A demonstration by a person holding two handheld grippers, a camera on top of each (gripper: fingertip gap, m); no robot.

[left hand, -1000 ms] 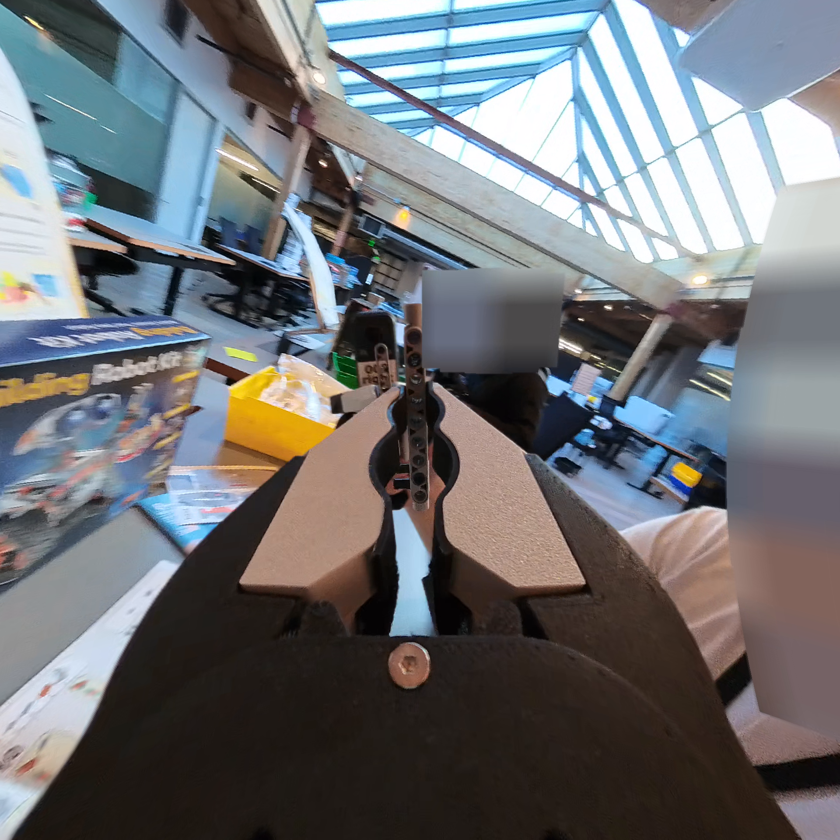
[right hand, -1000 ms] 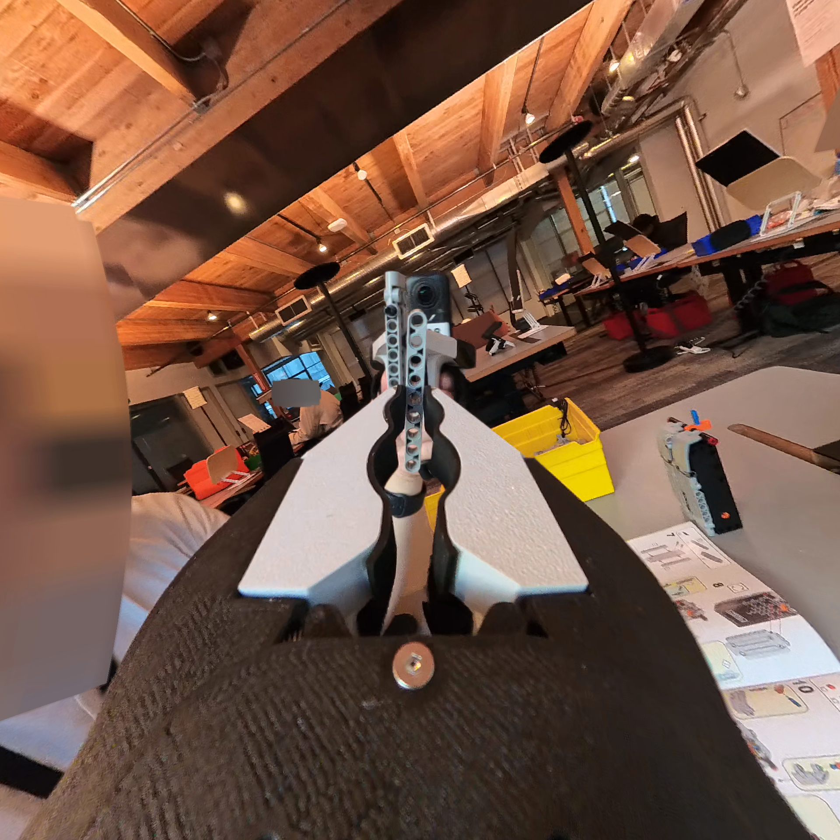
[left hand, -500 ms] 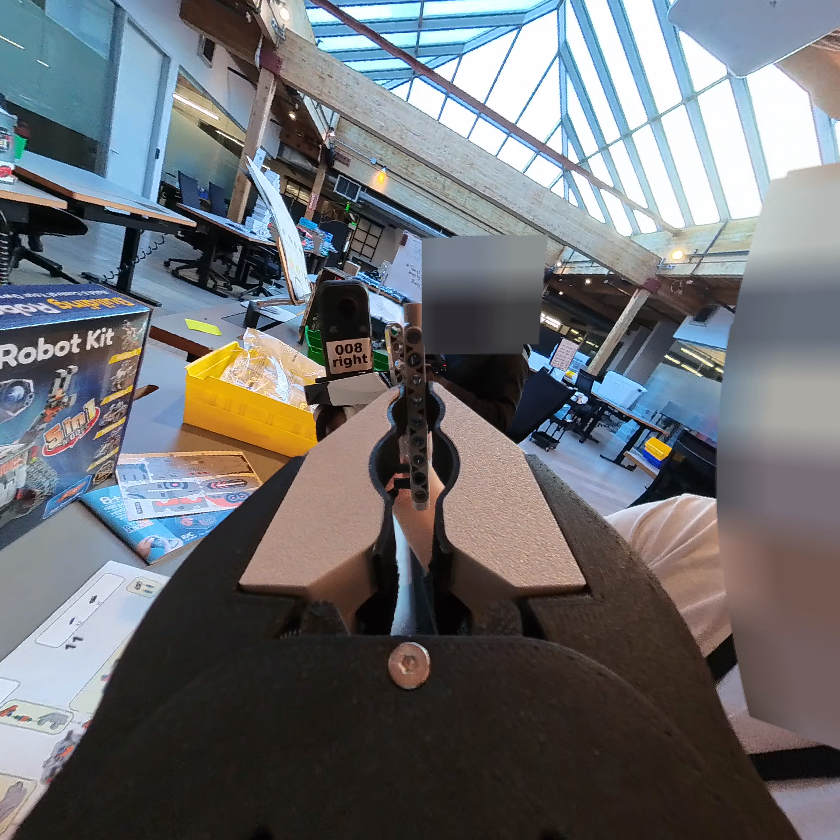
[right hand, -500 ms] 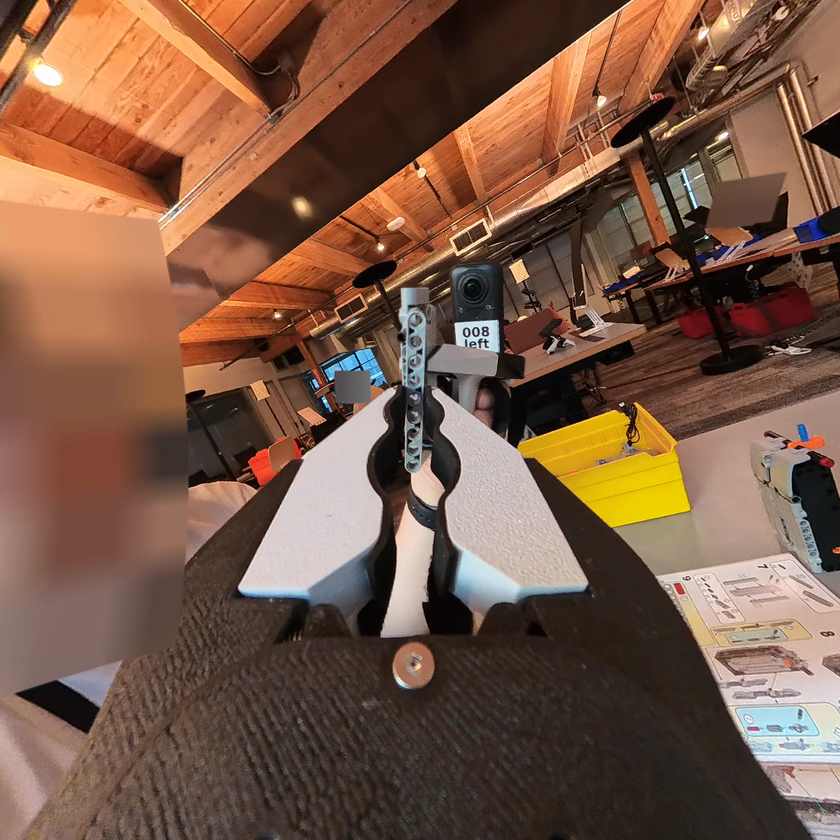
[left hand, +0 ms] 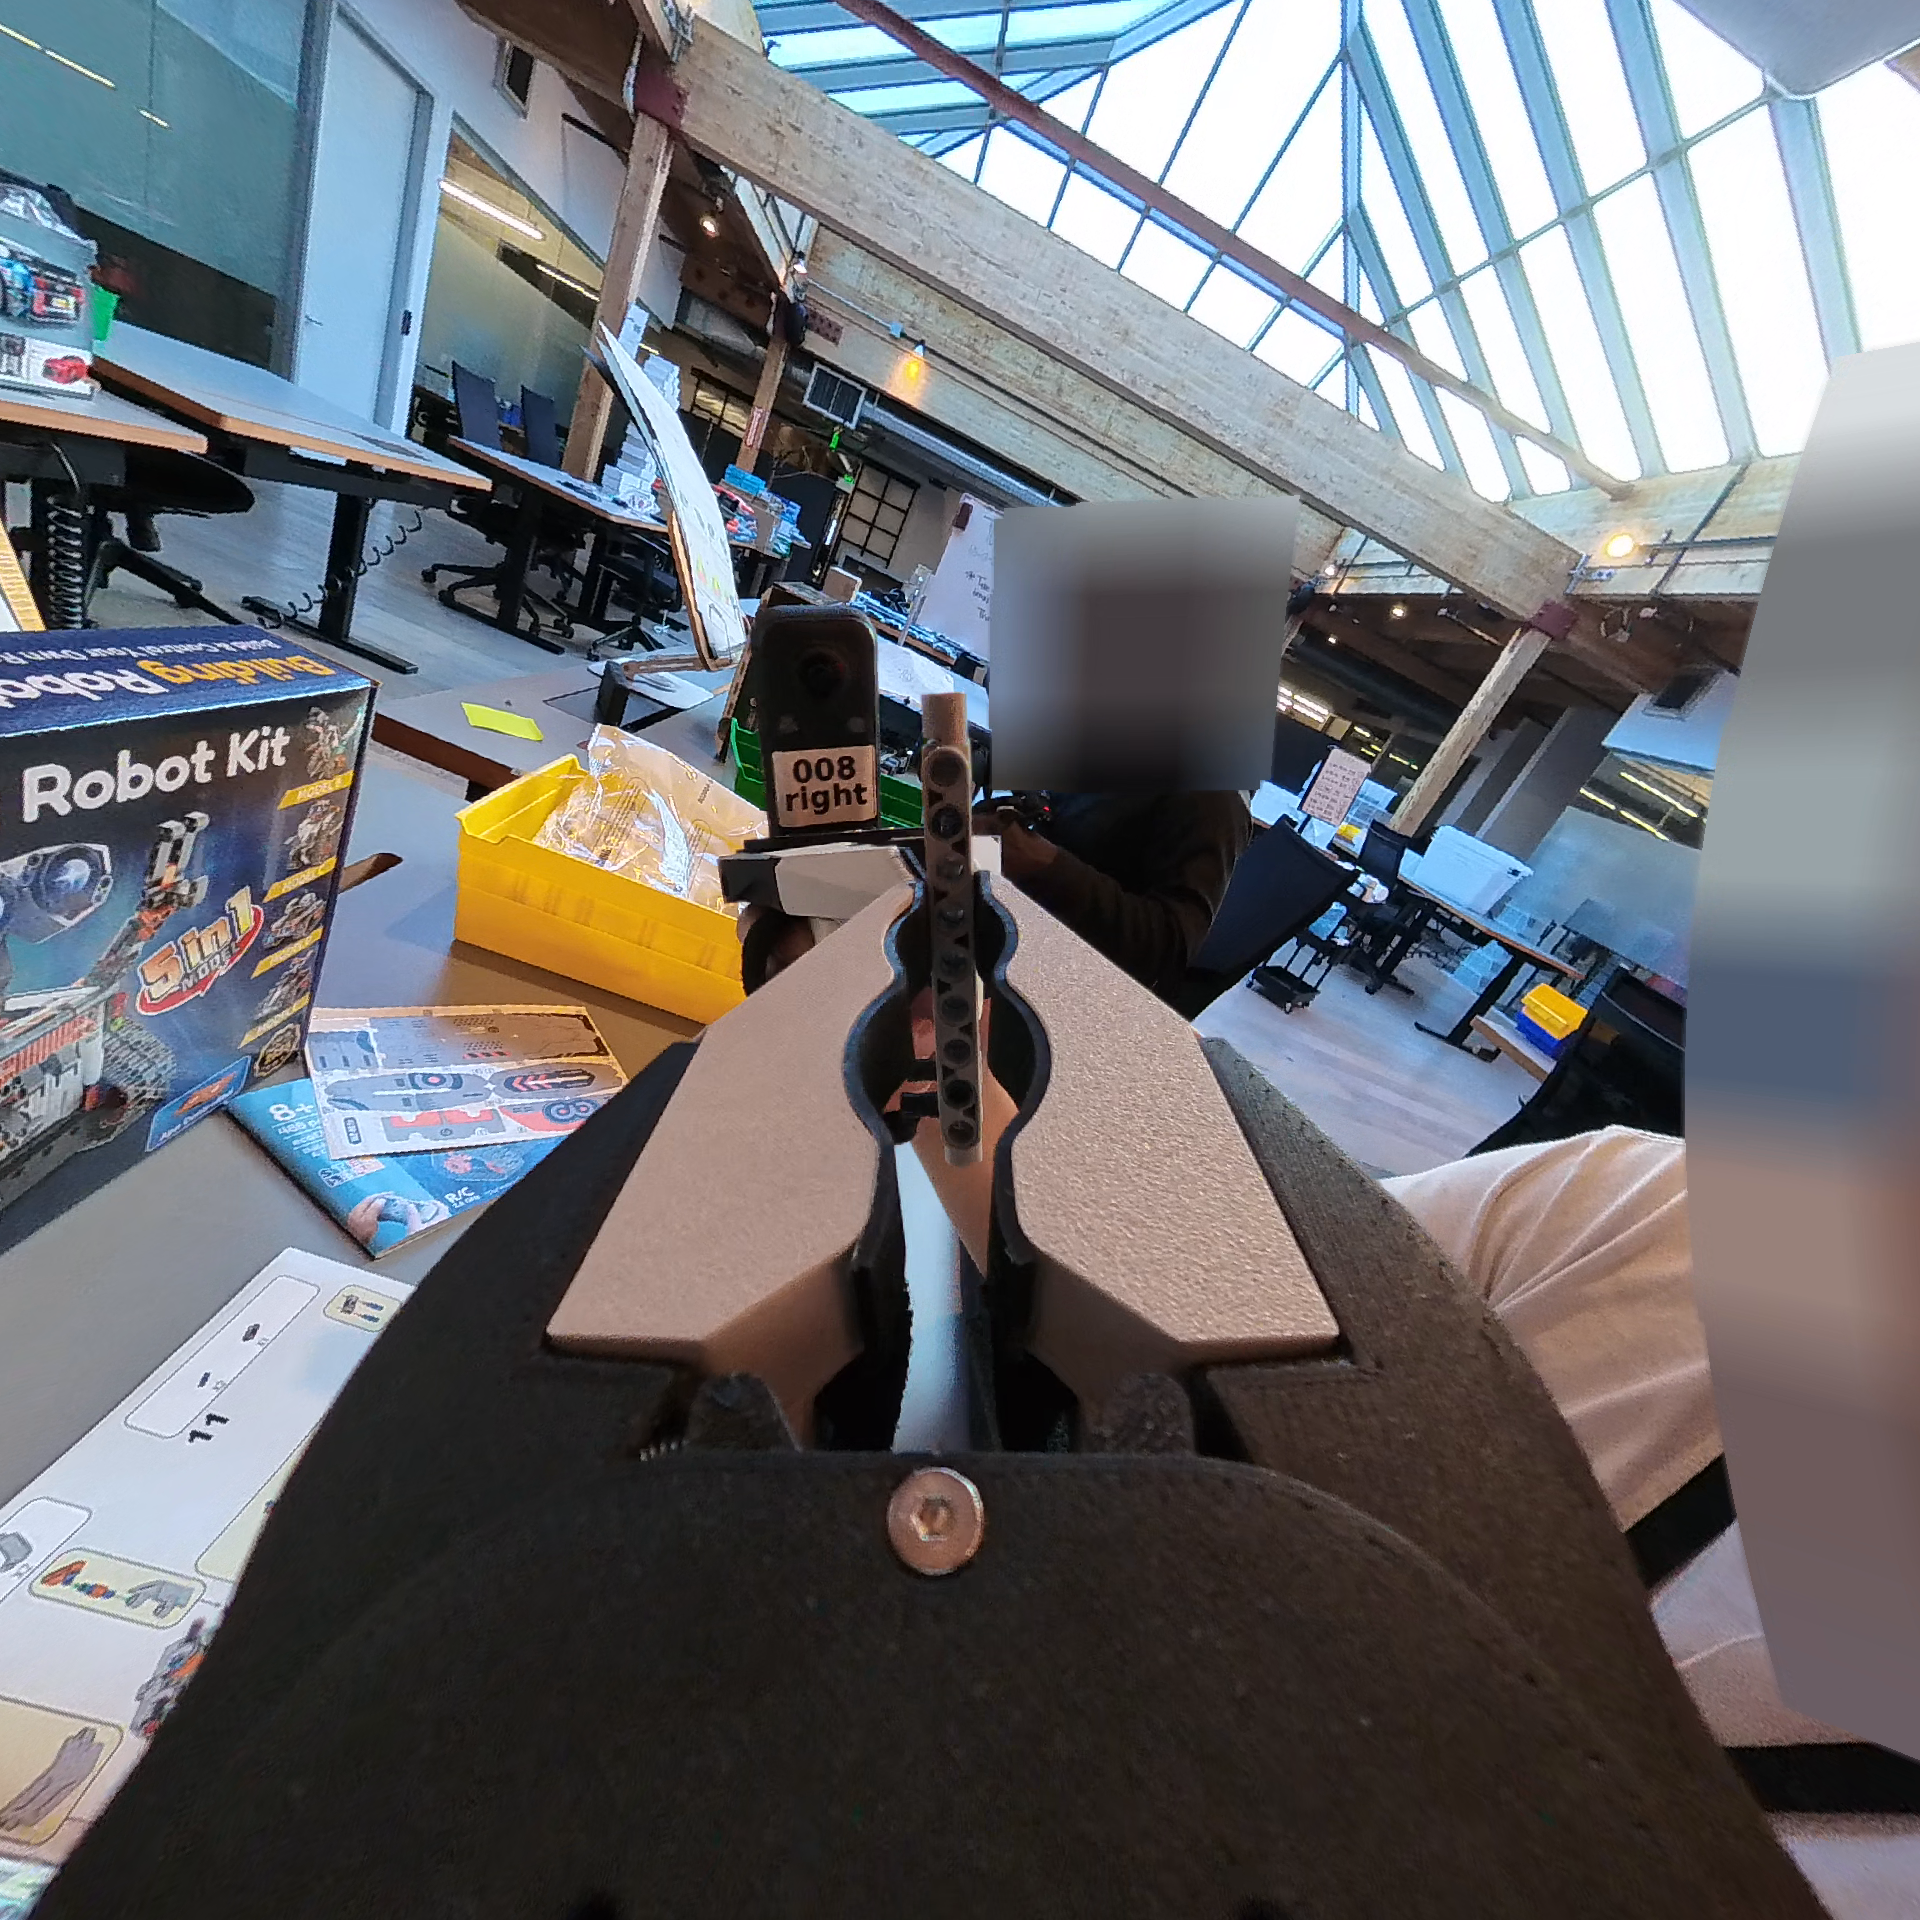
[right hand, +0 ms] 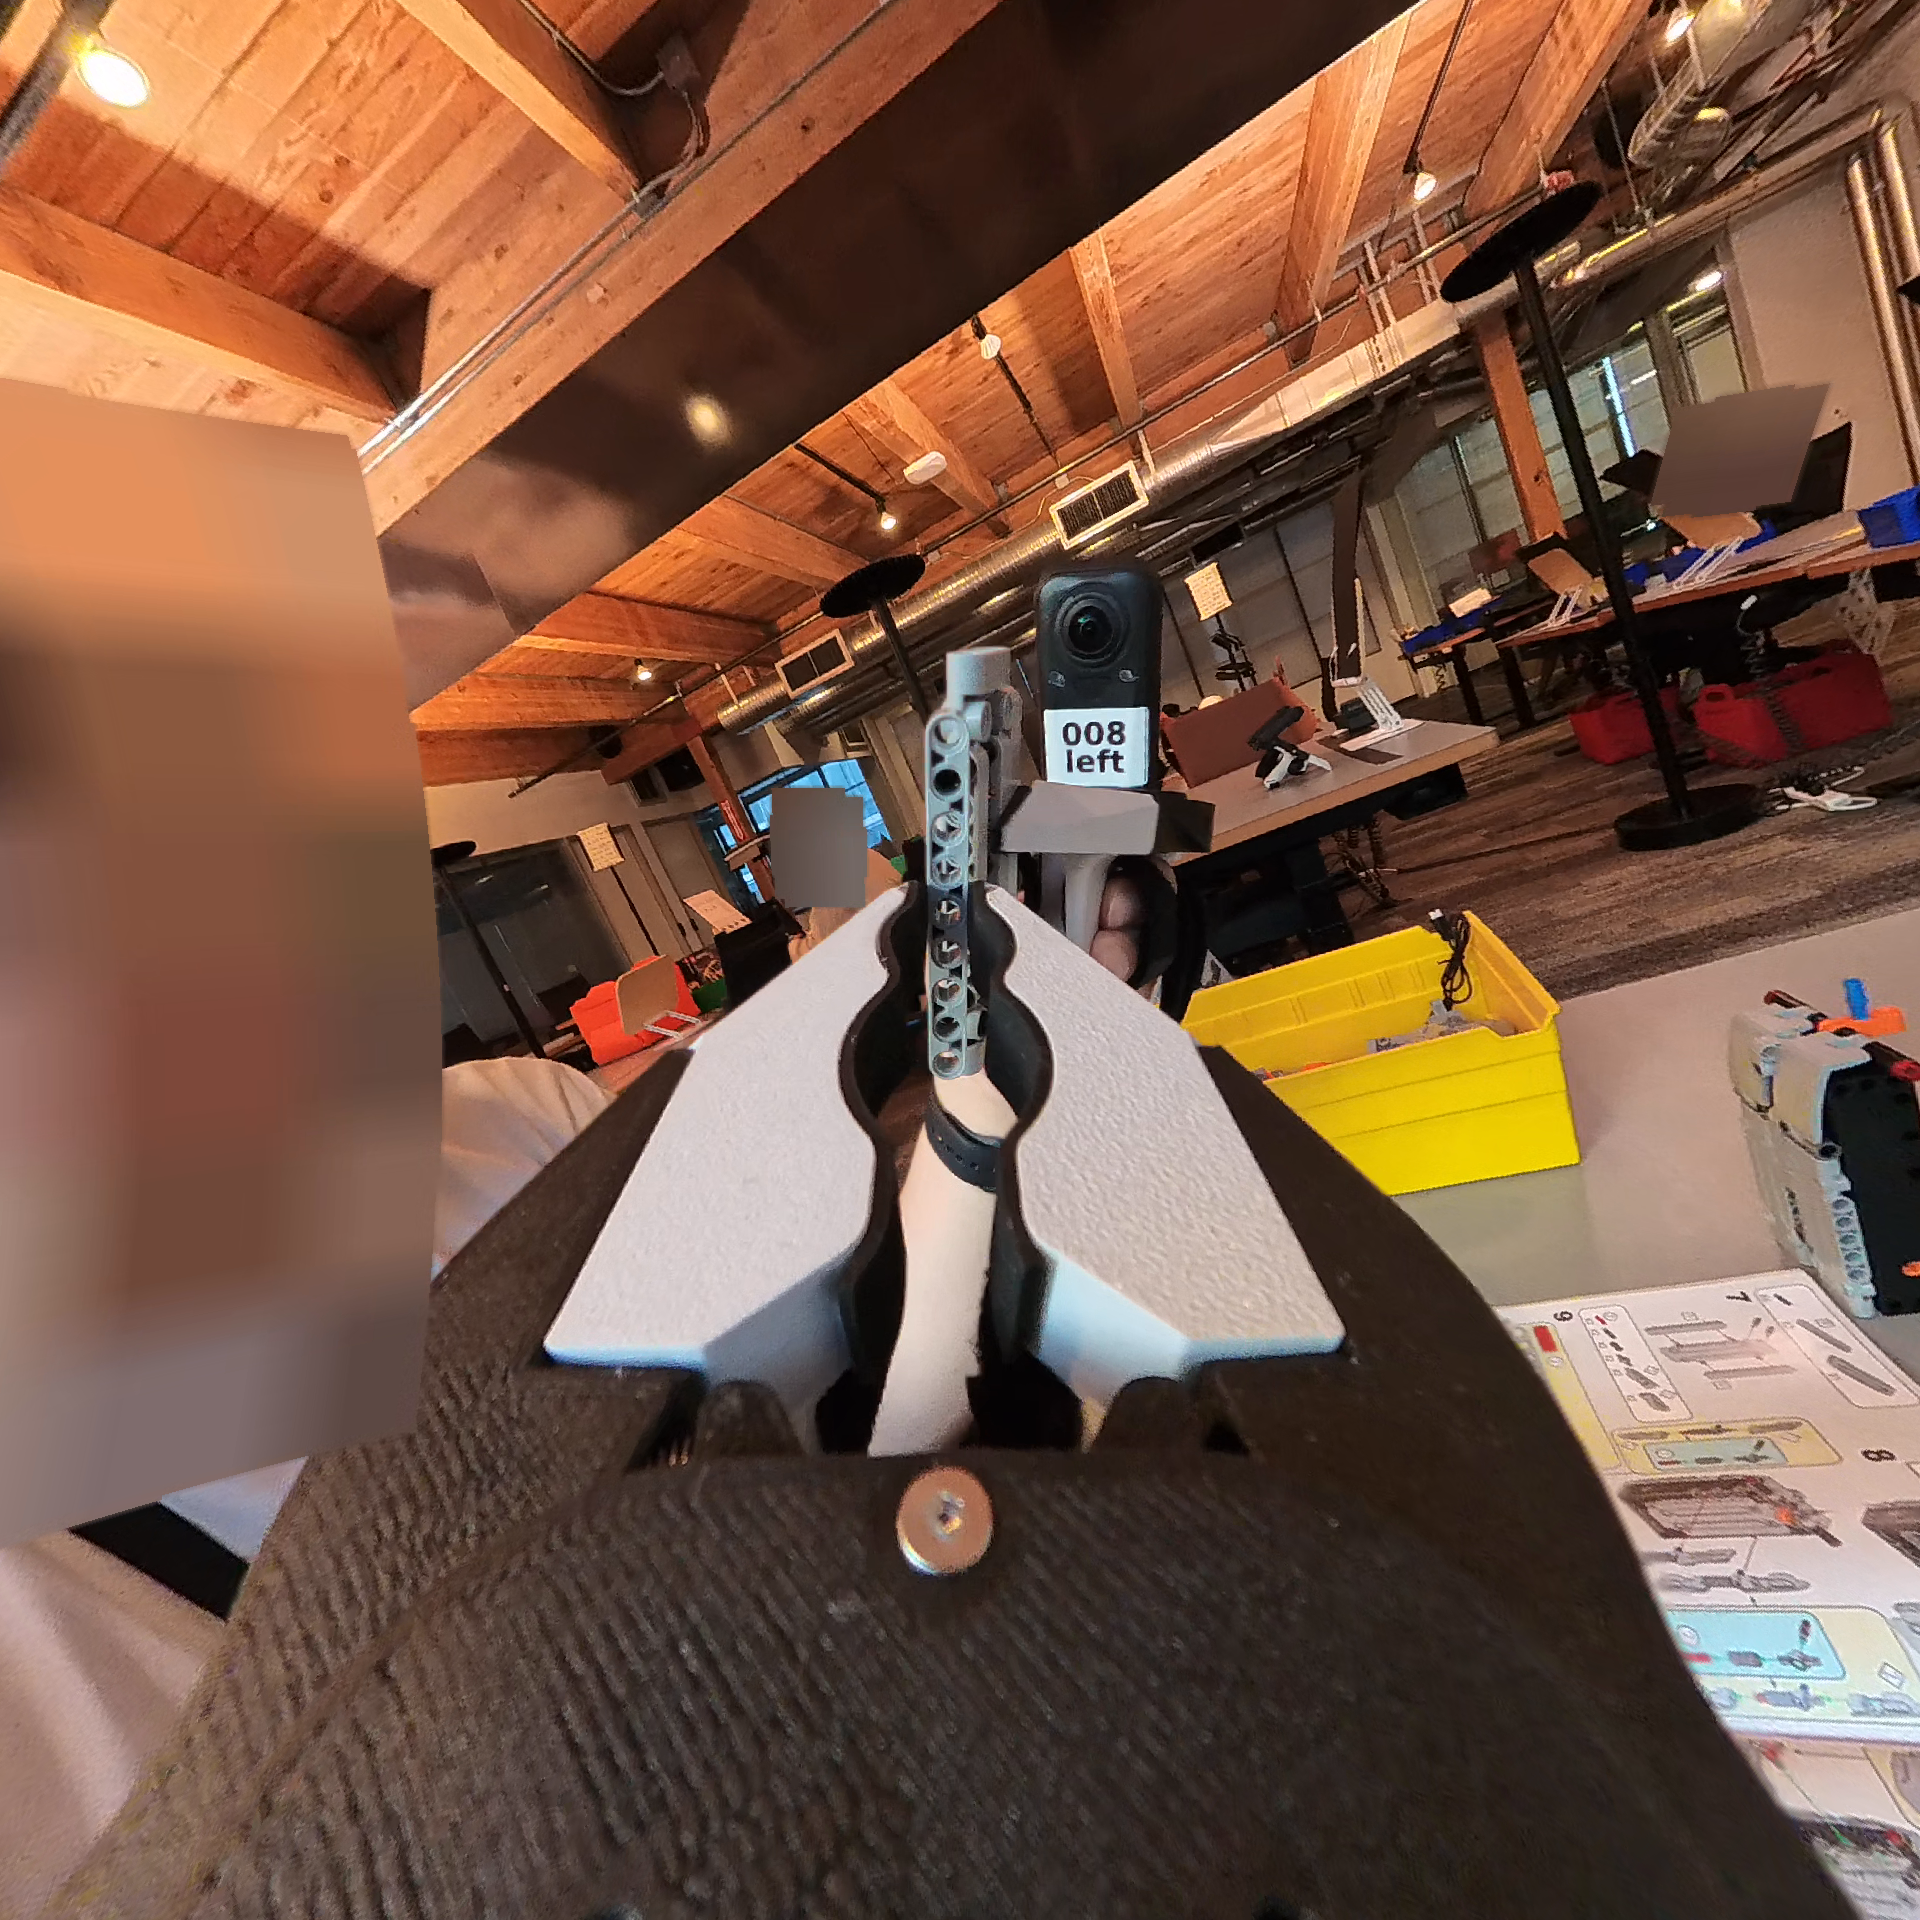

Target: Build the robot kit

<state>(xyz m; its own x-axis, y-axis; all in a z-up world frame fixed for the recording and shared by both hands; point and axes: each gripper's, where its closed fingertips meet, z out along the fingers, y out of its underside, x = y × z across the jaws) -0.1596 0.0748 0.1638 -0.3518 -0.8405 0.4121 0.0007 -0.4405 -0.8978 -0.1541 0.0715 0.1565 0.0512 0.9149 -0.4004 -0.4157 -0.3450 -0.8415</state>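
Above table (left hand: 125, 1278) | both claws clamp beams, perhaps touching

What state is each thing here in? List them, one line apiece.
Left gripper: shut on the dark beam.
Dark beam: upright, clamped between the fingers.
Right gripper: shut on the grey beam.
Grey beam: upright, clamped, raised off the table.
Yellow bin: open-topped, holding clear plastic bags.
Kit box: standing closed on the table.
Instruction sheet: lying flat, unfolded.
Block assembly: standing, partly built.
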